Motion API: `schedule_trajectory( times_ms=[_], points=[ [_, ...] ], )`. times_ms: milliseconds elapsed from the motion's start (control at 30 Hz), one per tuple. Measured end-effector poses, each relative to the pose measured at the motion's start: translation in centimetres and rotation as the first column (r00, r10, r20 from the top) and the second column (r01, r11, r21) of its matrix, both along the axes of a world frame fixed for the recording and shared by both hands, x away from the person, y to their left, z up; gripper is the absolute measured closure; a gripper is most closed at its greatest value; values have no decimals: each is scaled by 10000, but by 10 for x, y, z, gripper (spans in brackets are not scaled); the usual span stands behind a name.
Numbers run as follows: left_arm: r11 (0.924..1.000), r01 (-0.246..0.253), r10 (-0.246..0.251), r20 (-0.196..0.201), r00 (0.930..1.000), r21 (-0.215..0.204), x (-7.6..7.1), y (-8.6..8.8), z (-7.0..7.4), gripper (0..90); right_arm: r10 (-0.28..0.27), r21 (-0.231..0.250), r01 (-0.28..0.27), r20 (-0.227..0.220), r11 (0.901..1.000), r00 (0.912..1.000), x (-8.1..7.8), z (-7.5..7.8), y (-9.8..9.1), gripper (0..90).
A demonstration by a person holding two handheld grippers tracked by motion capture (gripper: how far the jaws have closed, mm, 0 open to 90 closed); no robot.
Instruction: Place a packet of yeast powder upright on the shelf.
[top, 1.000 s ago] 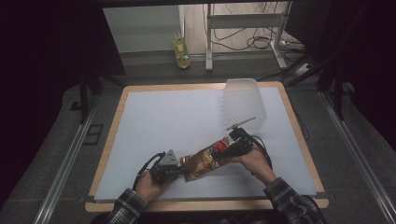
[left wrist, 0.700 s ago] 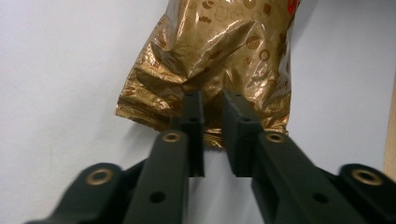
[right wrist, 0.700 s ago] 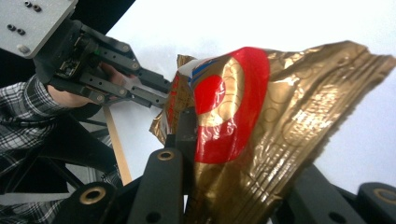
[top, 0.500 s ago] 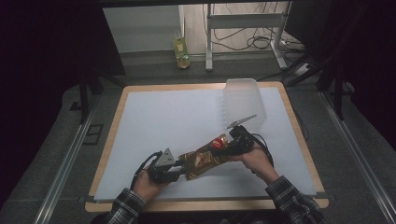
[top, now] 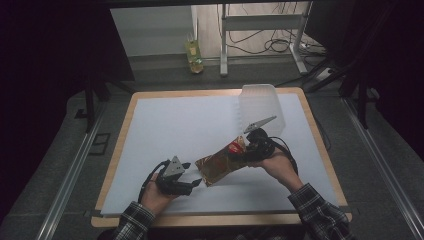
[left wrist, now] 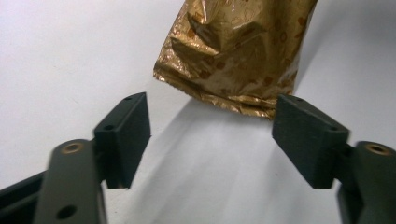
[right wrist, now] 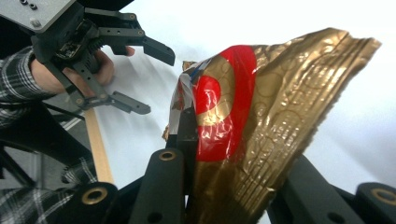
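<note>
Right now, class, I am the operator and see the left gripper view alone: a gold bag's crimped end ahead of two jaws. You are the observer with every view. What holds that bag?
Observer: The right gripper is shut on the gold bag at its far end, which bears a red patch.
Operator: How does it lie?
Observer: In the high view it slopes down from the right gripper toward the left gripper, whose jaws have just been opening, with nothing between them.
Operator: What is behind it?
Observer: A translucent container stands past the right gripper.
</note>
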State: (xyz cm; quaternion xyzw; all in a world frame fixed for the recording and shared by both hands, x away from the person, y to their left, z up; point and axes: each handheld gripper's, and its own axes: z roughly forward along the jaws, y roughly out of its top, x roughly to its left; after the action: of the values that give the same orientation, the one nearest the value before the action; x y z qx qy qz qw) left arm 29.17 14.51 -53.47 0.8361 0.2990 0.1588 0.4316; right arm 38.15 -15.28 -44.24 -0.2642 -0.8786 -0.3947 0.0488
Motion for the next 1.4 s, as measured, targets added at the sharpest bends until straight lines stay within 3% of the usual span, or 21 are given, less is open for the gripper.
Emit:
schedule_trajectory(
  times_ms=[400,733,1000,1400],
  points=[
    [9993,-369,370,37,9993,-78,2,3,1,117,403,-492,-356,982,9982,9943,6,17,-2,738],
    [9984,-561,561,69,9984,21,3,4,0,39,836,-860,-688,1829,9939,9796,13,35,-8,739],
    [9980,-609,604,238,9979,196,3,5,0,14,985,-949,-793,2187,9923,9708,19,46,-11,738],
    [9976,-668,656,571,9962,193,4,7,-2,0,1474,-1457,-1075,2994,9835,9427,30,68,-17,739]
  ],
)
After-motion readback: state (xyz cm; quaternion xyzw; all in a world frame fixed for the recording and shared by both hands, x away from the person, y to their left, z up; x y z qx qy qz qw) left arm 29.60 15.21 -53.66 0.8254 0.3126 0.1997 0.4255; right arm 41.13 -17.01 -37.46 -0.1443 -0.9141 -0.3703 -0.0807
